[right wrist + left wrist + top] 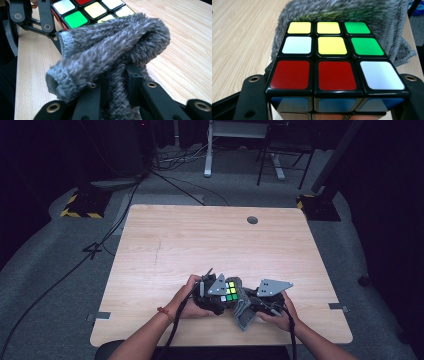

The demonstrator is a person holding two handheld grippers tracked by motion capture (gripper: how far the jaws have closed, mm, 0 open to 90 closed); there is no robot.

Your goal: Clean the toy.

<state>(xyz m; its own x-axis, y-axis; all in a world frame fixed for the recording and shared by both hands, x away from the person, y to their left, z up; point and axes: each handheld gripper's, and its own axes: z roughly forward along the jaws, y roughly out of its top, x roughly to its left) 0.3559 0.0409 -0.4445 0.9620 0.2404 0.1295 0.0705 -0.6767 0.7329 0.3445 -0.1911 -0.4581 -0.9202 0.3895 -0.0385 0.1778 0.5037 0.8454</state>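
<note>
**Around the work**

A light wooden table [210,240] lies beneath and beyond the jaws, with a round grommet hole [252,220] far past them. Grey carpet floor [60,265], black cables [75,265] and yellow-striped stand bases [82,205] sit farther off.

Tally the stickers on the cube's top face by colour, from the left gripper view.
Top face of the puzzle cube, held in the left claw:
Yellow: 3
Green: 2
White: 2
Red: 2
Total: 9
</note>
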